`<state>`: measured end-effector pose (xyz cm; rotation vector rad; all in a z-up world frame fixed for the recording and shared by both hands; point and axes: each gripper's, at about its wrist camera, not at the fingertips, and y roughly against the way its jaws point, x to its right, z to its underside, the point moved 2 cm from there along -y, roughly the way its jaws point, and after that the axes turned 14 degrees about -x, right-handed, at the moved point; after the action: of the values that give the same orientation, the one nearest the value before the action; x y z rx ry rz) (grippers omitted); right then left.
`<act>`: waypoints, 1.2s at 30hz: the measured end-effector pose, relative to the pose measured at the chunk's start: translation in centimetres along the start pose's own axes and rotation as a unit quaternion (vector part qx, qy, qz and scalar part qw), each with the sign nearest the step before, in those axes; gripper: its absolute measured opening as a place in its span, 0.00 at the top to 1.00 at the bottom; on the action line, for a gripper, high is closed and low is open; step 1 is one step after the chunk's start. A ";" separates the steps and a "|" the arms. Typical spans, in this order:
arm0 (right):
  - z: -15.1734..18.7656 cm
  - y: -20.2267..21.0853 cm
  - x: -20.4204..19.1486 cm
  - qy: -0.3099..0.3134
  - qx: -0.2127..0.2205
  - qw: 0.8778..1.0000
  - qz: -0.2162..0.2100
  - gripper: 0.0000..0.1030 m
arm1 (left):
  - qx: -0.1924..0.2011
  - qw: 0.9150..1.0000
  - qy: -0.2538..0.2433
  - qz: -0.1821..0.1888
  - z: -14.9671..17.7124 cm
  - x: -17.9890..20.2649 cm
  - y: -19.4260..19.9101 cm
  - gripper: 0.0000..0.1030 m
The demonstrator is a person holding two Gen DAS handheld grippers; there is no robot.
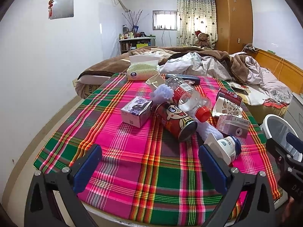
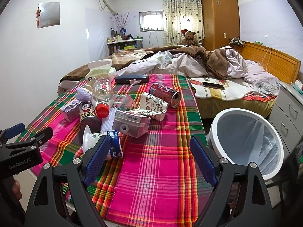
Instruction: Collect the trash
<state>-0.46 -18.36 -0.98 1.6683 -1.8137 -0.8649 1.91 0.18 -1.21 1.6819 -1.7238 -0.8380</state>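
Observation:
Trash lies on a table with a pink plaid cloth: a clear bottle with a red cap, a red cartoon can, a purple carton, a pink carton, a white-and-blue yogurt cup, a crumpled paper cup and a second red can. My left gripper is open and empty over the near cloth. My right gripper is open and empty, the yogurt cup beside its left finger. A white bin with a liner stands right of the table.
A tissue pack and a dark case lie at the table's far end. Behind is a bed with rumpled blankets and a phone. Grey drawers stand beyond the bin.

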 end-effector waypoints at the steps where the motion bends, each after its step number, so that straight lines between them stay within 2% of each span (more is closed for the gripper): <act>1: 0.0 0.0 0.0 0.000 0.000 1.000 0.000 0.15 | 0.000 1.000 0.000 0.001 0.0 -0.1 0.0 0.00; 36: 0.0 0.1 -0.2 0.003 0.003 1.000 0.002 0.15 | 0.002 1.000 0.004 0.002 -0.1 -0.6 0.0 0.00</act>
<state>-0.53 -18.19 -0.92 1.6689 -1.8171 -0.8514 2.04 0.79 -1.10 1.6816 -1.7238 -0.8243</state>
